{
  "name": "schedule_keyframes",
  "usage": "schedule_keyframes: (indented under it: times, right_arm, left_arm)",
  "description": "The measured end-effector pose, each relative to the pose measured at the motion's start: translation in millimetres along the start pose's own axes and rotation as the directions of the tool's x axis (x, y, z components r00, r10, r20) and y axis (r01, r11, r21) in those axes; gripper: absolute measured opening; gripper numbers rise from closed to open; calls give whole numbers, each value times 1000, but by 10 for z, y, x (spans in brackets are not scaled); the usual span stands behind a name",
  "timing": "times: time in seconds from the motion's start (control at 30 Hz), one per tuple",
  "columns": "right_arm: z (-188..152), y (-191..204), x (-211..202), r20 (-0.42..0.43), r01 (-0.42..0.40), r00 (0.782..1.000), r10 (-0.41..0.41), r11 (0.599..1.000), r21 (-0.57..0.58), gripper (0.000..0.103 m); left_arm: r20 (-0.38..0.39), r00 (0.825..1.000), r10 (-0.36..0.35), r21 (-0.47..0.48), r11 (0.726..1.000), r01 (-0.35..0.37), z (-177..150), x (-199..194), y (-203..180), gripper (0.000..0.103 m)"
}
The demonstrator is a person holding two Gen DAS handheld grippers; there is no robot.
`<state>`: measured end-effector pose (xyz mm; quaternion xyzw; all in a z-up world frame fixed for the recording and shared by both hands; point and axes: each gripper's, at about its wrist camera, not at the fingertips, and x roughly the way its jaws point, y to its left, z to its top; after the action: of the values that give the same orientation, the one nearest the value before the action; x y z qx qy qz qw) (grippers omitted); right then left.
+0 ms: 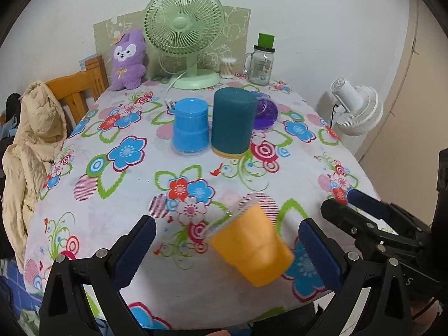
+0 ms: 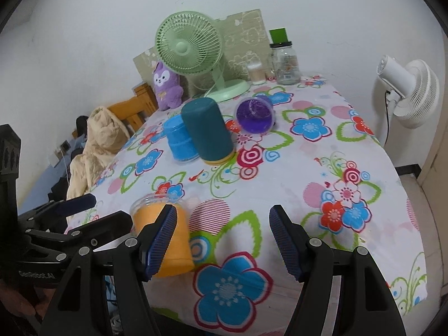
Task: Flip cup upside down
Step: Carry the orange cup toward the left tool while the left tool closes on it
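Note:
An orange cup [image 1: 252,247] with a clear rim lies tilted near the front edge of the flowered table [image 1: 117,204], its open end pointing away from me. My left gripper [image 1: 226,247] is open, its fingers either side of the cup without touching it. In the right wrist view the orange cup [image 2: 179,240] sits partly behind my right gripper's left finger [image 2: 161,240]. My right gripper [image 2: 222,242] is open and empty, just right of the cup. The right gripper also shows in the left wrist view [image 1: 361,210].
A blue cup [image 1: 190,131] and a dark teal cup [image 1: 232,123] stand upside down mid-table, with a purple cup [image 2: 254,115] lying behind them. A green fan [image 1: 184,42], plush toy [image 1: 128,60] and glass jar [image 1: 260,64] stand at the back. A chair with a beige jacket [image 1: 30,145] stands to the left, a white fan [image 1: 355,109] to the right.

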<state>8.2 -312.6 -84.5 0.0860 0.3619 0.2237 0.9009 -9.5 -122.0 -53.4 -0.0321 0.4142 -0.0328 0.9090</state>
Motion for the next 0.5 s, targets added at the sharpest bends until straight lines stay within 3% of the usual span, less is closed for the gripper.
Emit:
schedule_keyframes:
  times: [0.27,0.5]
  right_arm:
    - [-106,-212,26,-7,16,1000,-16,1000,24,74]
    - [-217,-587,87,-37,37,999,-32,991,129,74]
  left_arm:
    - [15,1000,-2,-48,999,3,-80,36,-167,103]
    - [13,998,59,-110,992,-57,-212,166,-206,103]
